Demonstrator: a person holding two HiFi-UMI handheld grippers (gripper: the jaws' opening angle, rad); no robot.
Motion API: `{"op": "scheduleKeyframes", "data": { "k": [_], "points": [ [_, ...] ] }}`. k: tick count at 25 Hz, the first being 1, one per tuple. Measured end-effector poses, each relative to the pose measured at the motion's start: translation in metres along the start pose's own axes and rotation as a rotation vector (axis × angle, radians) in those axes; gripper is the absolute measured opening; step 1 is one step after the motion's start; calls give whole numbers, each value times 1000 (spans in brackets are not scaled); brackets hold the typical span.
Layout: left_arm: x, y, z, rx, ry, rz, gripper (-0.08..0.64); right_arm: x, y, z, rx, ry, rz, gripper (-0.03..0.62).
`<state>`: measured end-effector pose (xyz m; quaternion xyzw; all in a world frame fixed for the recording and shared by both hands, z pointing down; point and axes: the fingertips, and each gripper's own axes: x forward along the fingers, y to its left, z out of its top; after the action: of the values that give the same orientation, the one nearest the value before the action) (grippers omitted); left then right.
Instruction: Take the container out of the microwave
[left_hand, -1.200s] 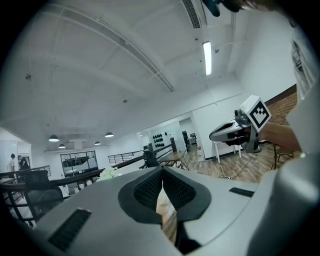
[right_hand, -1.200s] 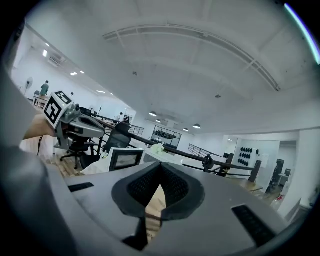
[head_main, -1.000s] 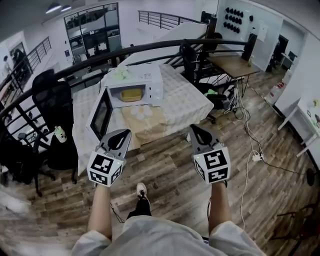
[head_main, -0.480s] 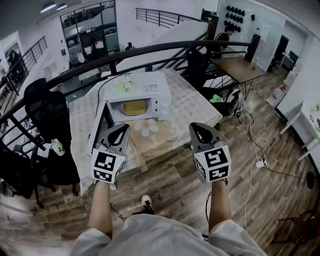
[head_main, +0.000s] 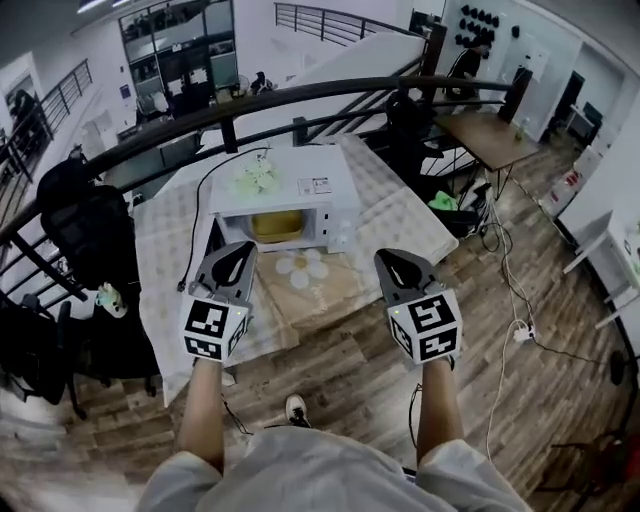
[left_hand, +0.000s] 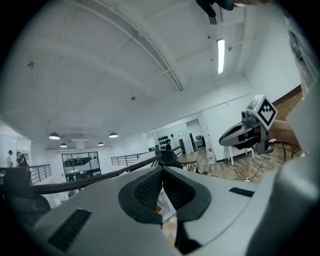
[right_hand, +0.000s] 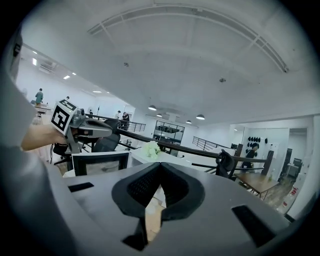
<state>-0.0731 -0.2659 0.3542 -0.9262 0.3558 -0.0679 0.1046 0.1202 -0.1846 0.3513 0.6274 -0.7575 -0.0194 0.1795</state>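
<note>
A white microwave (head_main: 300, 190) stands on the table with its door (head_main: 213, 238) swung open to the left. Inside it sits a yellow container (head_main: 277, 226). My left gripper (head_main: 233, 258) hovers over the table's near edge, just in front of the open door, jaws shut and empty. My right gripper (head_main: 391, 262) is level with it, off the microwave's right front, also shut with nothing held. In the left gripper view the pads (left_hand: 150, 187) meet, and the right gripper (left_hand: 247, 134) shows beside it. The right gripper view shows the left gripper (right_hand: 82, 127) and the door (right_hand: 97, 162).
The table (head_main: 400, 215) has a pale chequered cloth and a brown mat (head_main: 320, 285) bearing a white flower-shaped piece (head_main: 303, 265). Pale flowers (head_main: 257, 177) lie on the microwave. A black curved railing (head_main: 330, 92) runs behind. Black chairs (head_main: 75, 215) stand left, cables (head_main: 505, 290) right.
Both grippers and the person have come forward toward the table, so the microwave is nearer. The left gripper now reaches the table's edge by the open door. Jaws stayed shut.
</note>
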Motion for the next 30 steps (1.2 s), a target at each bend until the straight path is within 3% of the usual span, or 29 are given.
{"op": "scheduleKeyframes", "data": {
  "k": [12, 15, 20, 22, 30],
  "points": [
    [62, 40, -50, -27, 115, -35, 20, 86, -15, -12, 35, 31, 39, 14],
    [84, 37, -60, 13, 150, -49, 20, 111, -28, -20, 37, 37, 70, 14],
    [126, 29, -85, 87, 248, -51, 29, 151, -53, -34, 34, 50, 138, 14],
    [144, 25, -100, 102, 299, -44, 69, 166, -66, -45, 25, 64, 156, 14],
    [211, 3, -185, 98, 487, -65, 98, 214, -110, -103, 44, 143, 216, 14]
  ]
}}
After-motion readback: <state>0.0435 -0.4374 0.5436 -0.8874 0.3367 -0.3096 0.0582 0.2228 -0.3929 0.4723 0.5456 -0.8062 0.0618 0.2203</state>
